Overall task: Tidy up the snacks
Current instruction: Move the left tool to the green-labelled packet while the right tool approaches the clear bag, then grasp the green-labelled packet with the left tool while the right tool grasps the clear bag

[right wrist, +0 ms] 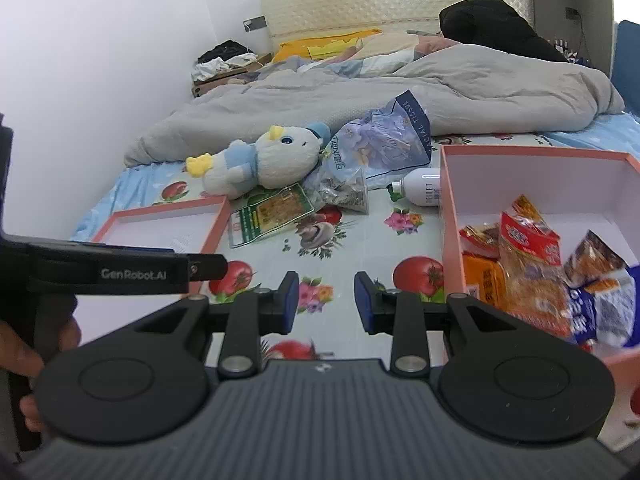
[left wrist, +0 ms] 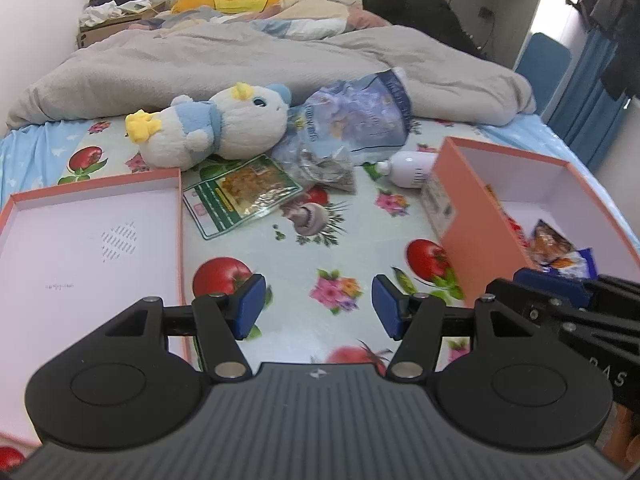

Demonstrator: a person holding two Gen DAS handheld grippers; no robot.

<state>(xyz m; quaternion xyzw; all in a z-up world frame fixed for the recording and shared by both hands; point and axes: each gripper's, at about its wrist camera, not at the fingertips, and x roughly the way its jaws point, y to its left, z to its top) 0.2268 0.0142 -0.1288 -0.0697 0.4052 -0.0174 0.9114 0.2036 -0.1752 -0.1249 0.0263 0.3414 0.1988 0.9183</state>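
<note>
A green snack packet [left wrist: 240, 196] [right wrist: 272, 212] lies flat on the fruit-print bed sheet, with a clear bag of dark seeds [left wrist: 320, 164] [right wrist: 346, 194] just behind it. At the right stands a pink box [left wrist: 460, 220] [right wrist: 450, 232] holding several snack packets [right wrist: 528, 260] [left wrist: 552, 244]. My left gripper [left wrist: 319, 306] hovers open over the sheet, short of the green packet, nothing between its pads. My right gripper [right wrist: 326, 298] hovers beside the box's left wall, jaws narrower but apart and empty.
The box's pink lid [left wrist: 92, 240] [right wrist: 160, 220] lies upturned at the left. A plush toy [left wrist: 224, 128], a tissue pack [left wrist: 360, 116] and a white bottle [left wrist: 412, 168] lie behind the snacks. A grey blanket [left wrist: 240, 60] covers the far bed. A hand [right wrist: 24, 356] holds the left gripper's handle.
</note>
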